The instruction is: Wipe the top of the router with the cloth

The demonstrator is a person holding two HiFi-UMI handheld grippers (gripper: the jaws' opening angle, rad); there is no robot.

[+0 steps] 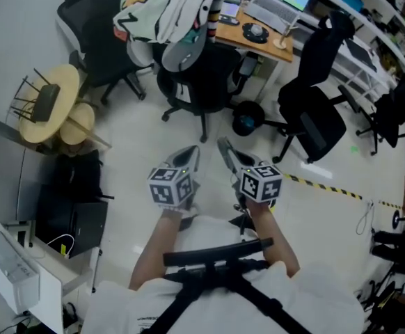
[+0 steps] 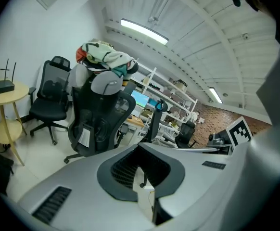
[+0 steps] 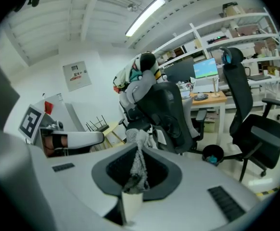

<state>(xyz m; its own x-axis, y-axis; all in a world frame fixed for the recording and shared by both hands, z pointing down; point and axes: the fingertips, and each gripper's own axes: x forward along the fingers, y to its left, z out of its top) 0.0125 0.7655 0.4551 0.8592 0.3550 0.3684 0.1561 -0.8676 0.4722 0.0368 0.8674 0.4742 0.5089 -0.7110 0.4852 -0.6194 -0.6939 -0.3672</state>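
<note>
The black router (image 1: 47,101) lies on a small round wooden table (image 1: 69,82) at the far left, with its antennas sticking out. In the left gripper view the router (image 2: 0,86) stands on that table (image 2: 15,95), well off to the left. My left gripper (image 1: 191,157) is held over the floor, jaws shut with nothing between them (image 2: 140,146). Beside it, my right gripper (image 1: 225,149) is shut on a grey cloth (image 3: 139,162), which hangs between its jaws. Both grippers are far from the router.
Black office chairs (image 1: 202,82) stand ahead, one heaped with clothes (image 1: 164,5). A desk (image 1: 258,44) with a laptop is behind them. A dark bin (image 1: 246,120) sits on the floor. Yellow-black tape (image 1: 328,186) runs at right. A black bag (image 1: 74,200) lies below the round table.
</note>
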